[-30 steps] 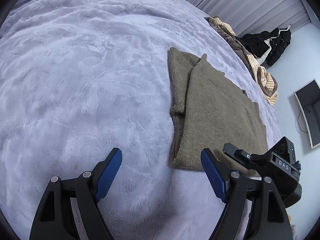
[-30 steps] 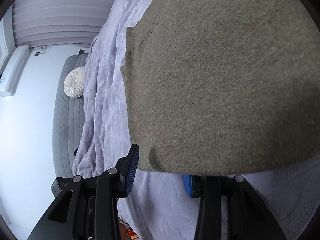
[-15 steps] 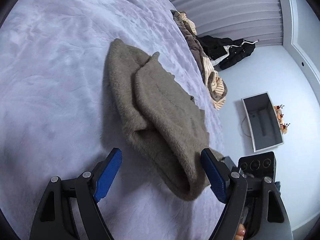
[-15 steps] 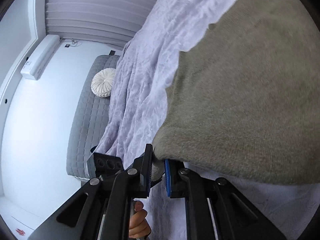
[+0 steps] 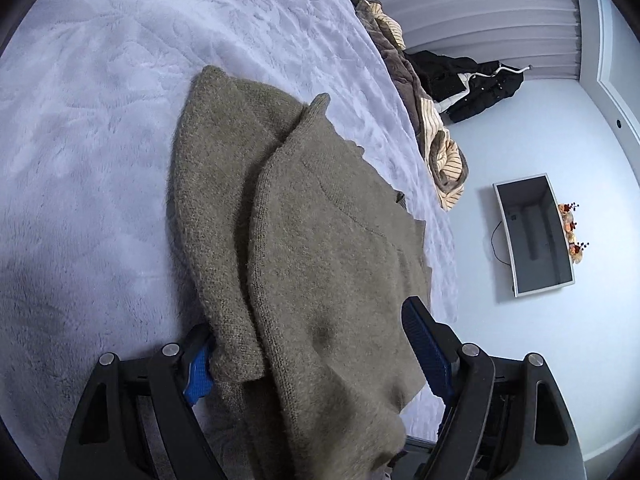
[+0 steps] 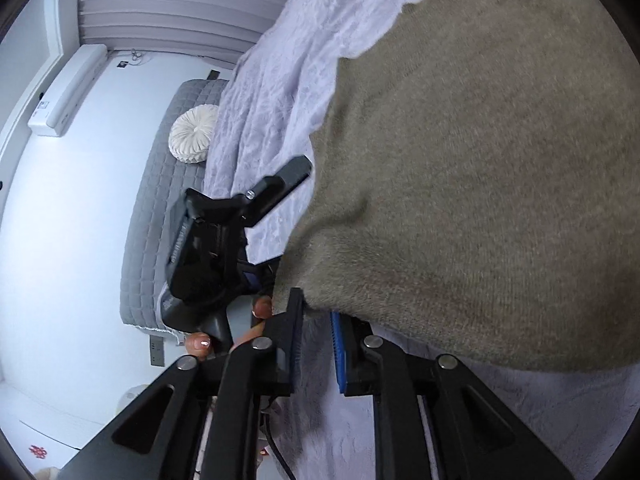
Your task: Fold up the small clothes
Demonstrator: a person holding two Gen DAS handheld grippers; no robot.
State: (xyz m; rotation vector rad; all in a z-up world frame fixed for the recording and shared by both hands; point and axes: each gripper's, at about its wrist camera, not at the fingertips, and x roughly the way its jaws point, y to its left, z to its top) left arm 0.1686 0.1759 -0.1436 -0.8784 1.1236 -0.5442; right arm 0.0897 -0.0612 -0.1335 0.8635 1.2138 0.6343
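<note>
1. Left wrist view: a pale lilac plush bedspread (image 5: 120, 120) covers the bed. Beyond its far edge lie a heap of striped and brown clothes (image 5: 424, 120) and a black jacket (image 5: 472, 80) below grey curtains (image 5: 460, 8). A monitor (image 5: 534, 236) hangs on the white wall.
2. The olive knit sweater (image 5: 320, 248), folded, lies on the bedspread, its near end raised. The left tool (image 5: 316, 348) stands spread wide, the sweater's near end between its blue pads, grasping nothing.
3. Right wrist view: a grey quilted headboard (image 6: 156, 208) with a round white cushion (image 6: 194, 134) edges the bed; an air conditioner (image 6: 68, 92) sits on the wall.
4. The right tool (image 6: 316, 354) is clenched on the sweater's (image 6: 480, 180) bottom edge, which drapes over its pads. The left tool (image 6: 240, 220) is just beside that edge.
</note>
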